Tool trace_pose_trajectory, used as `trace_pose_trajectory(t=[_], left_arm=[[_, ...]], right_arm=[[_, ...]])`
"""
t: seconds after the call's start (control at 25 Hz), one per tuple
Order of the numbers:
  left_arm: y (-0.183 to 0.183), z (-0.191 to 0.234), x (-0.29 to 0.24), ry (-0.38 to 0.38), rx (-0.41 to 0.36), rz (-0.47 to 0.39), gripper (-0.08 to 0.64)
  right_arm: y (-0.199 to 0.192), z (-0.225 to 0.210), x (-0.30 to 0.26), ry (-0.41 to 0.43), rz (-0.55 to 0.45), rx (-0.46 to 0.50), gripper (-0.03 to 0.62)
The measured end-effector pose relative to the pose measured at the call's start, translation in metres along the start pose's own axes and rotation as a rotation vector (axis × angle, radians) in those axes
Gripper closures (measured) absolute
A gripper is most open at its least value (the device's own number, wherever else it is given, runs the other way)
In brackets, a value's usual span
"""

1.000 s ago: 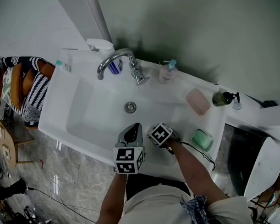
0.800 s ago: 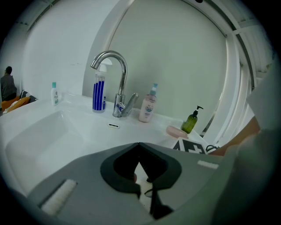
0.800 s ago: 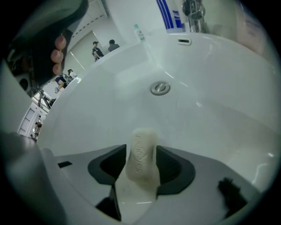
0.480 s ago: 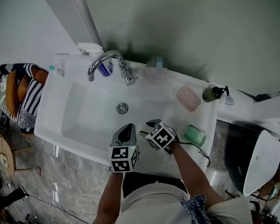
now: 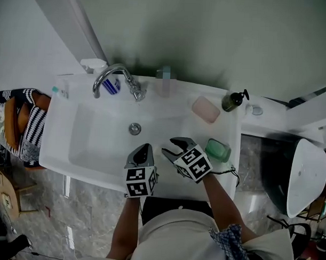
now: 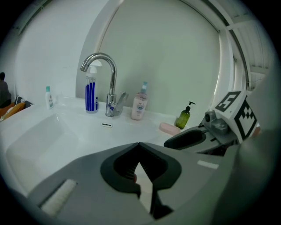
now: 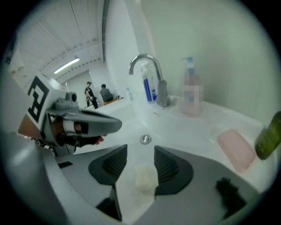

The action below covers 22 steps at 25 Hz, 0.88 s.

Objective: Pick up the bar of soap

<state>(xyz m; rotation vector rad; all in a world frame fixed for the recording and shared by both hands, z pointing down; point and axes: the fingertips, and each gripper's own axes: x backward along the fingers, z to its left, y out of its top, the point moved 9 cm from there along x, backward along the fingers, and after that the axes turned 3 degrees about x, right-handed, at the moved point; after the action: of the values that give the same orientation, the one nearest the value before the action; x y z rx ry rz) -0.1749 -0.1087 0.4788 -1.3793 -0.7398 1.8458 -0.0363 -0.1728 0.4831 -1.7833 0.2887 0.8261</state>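
A pink bar of soap (image 5: pixel 206 109) lies on the sink's back right ledge, also seen in the left gripper view (image 6: pixel 169 128) and the right gripper view (image 7: pixel 236 147). My right gripper (image 5: pixel 173 146) hangs over the basin's front right part, well short of the bar, jaws open. A small pale lump (image 7: pixel 144 176) on the white surface shows between its jaws (image 7: pixel 140 154); they do not touch it. My left gripper (image 5: pixel 145 148) is just to its left above the front rim, jaws together and empty (image 6: pixel 139 147).
The white sink (image 5: pixel 71 145) has a chrome faucet (image 5: pixel 114 77) and a drain (image 5: pixel 134 128). A dark pump bottle (image 5: pixel 232 101) stands right of the pink bar. A green soap holder (image 5: pixel 218 150) sits on the right rim. A blue-striped bottle (image 6: pixel 91 93) and pink bottle (image 6: pixel 139 105) flank the faucet.
The head view has swung, so the sink now sits lower and further left. The right gripper has turned so its open jaws show over the basin. The left gripper has hardly moved.
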Motion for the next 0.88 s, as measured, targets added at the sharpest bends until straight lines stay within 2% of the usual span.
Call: trace_pose_trajectory(t=[0.16, 0.24, 0.32, 0.52, 0.6, 0.72, 0.88], left_arm=[[0.001, -0.012, 0.000, -0.048, -0.002, -0.005, 0.551], [0.002, -0.017, 0.000, -0.077, 0.023, -0.007, 0.552], [0.002, -0.021, 0.000, -0.091, 0.043, -0.012, 0.552], [0.004, -0.031, 0.002, -0.087, -0.023, -0.020, 0.552], [0.005, -0.033, 0.001, -0.078, -0.007, -0.016, 0.554], [0.005, -0.035, 0.000, -0.079, 0.020, -0.013, 0.554], [0.008, -0.038, 0.000, -0.117, 0.061, -0.042, 0.552]], right_arm=[[0.004, -0.002, 0.035, -0.074, -0.155, -0.116, 0.410], [0.001, -0.005, 0.049, -0.120, -0.211, -0.183, 0.510], [-0.005, -0.007, 0.059, -0.146, -0.254, -0.219, 0.531], [-0.017, -0.006, 0.072, -0.165, -0.265, -0.232, 0.531], [-0.020, -0.005, 0.077, -0.195, -0.276, -0.238, 0.531], [-0.024, -0.004, 0.083, -0.284, -0.247, -0.199, 0.537], [-0.027, -0.005, 0.089, -0.298, -0.251, -0.198, 0.540]])
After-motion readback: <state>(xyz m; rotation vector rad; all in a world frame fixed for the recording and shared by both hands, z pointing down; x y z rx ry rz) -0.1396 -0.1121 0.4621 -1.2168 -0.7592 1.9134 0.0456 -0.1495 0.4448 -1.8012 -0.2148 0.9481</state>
